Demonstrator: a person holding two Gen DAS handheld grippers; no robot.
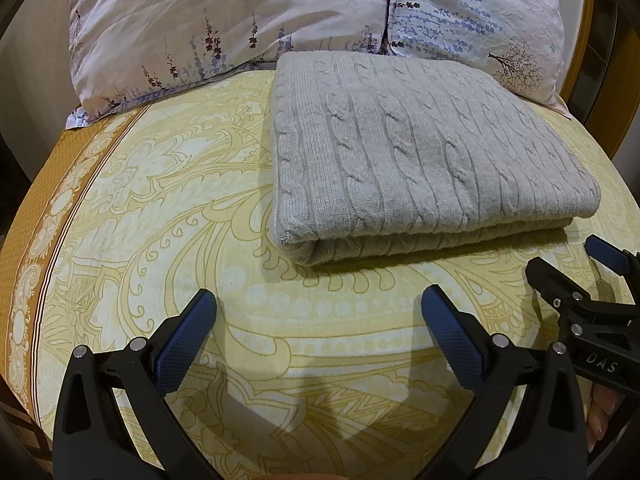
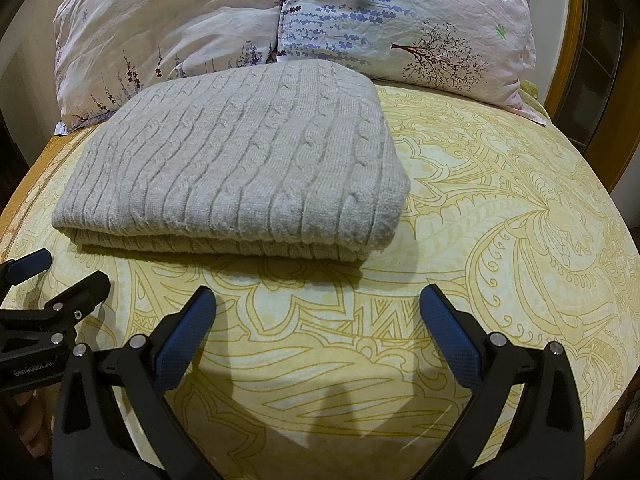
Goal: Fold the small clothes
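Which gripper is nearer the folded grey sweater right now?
Roughly equal, no clear winner. Left gripper hangs open just short of the grey sweater's near-left corner; right gripper hangs open just short of its near-right corner. Neither touches it.

Cable-knit wool sweater [image 1: 420, 152] on smooth printed cotton sheet [image 1: 160, 208]; textured blue rubber fingers [image 1: 184, 340].

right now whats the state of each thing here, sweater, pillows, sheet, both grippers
grey cable-knit sweater: folded into a flat rectangle, lying on the sheet, nothing holding it
left gripper: open, empty, short of the sweater
right gripper: open, empty, short of the sweater
floral pillows: side by side behind the sweater
yellow patterned sheet: spread flat, fairly smooth
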